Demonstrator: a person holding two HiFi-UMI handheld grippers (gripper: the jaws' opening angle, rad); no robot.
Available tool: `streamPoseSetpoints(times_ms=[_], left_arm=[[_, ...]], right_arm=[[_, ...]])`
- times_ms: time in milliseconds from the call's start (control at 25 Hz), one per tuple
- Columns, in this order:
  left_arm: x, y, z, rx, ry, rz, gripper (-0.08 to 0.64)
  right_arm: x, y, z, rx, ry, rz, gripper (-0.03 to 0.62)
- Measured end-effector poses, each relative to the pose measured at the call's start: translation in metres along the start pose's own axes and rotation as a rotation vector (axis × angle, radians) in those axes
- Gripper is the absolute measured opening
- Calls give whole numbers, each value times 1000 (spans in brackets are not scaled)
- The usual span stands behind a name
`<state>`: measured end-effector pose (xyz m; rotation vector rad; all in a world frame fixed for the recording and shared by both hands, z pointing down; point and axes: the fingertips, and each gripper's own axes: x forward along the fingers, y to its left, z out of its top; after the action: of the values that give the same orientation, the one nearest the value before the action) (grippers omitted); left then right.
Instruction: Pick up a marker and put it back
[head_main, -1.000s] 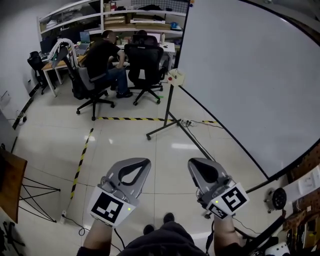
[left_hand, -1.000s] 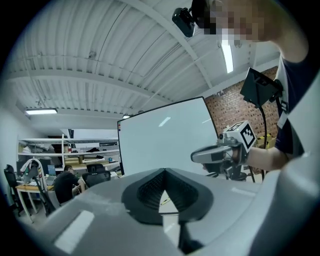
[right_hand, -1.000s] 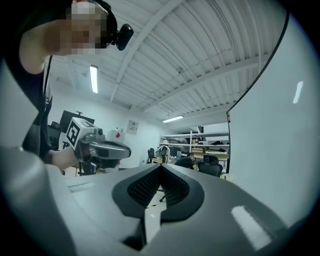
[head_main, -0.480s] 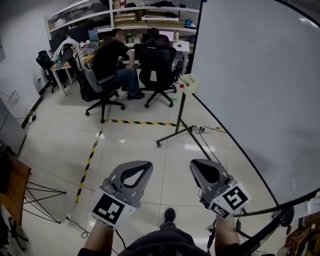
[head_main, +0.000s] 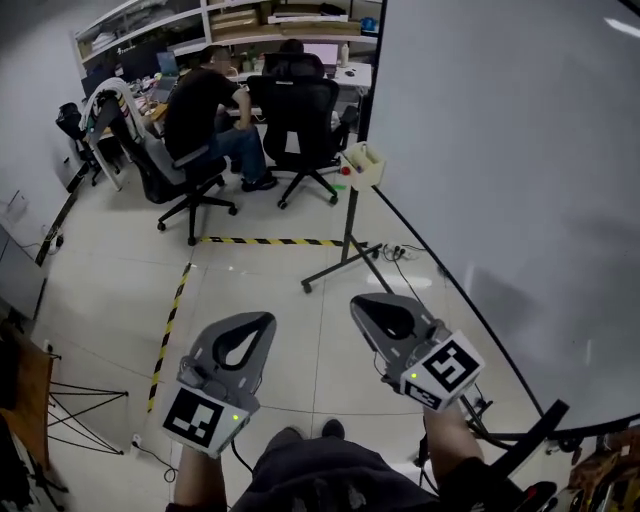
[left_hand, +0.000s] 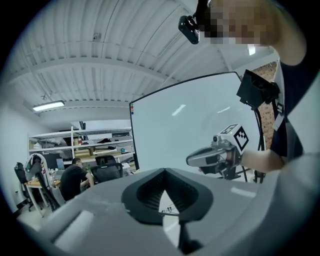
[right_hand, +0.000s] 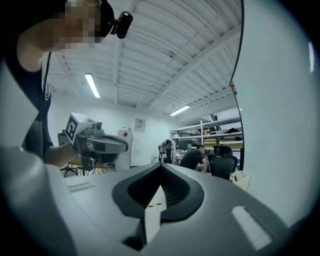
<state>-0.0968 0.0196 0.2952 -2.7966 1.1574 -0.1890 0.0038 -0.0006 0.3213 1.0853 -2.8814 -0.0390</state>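
Low in the head view, both forearms reach forward over the tiled floor (head_main: 250, 270), holding the 2 grippers side by side and apart, noses pointing away from the body and leaning a little toward each other. The left gripper (head_main: 266, 321) is clenched, its jaws meeting at the tip, and only floor shows through the loop behind them. The right gripper (head_main: 357, 304) is clenched too, with nothing between its jaws.

Ahead of the right gripper and well apart from it, a cream holder (head_main: 363, 165) tops a thin black stand (head_main: 346, 235) just beside the whiteboard (head_main: 500, 150). In the right gripper view a small blue stick, apparently the marker (right_hand: 235, 178), shows at that holder, right of the jaw tips. Beyond, a person (head_main: 200, 100) sits at a desk.
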Motion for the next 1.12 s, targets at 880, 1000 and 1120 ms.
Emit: streamPoseSetpoints(times_ms=[880, 1000, 1120], left_arm=[[139, 185, -25, 34, -13, -172, 3], [150, 207, -29, 17, -15, -178, 3], [166, 227, -35, -2, -15, -178, 3]], right_arm=[[190, -128, 15, -79, 57, -72, 0], [215, -139, 18, -95, 63, -67, 0], [232, -153, 17, -93, 64, -70, 0]])
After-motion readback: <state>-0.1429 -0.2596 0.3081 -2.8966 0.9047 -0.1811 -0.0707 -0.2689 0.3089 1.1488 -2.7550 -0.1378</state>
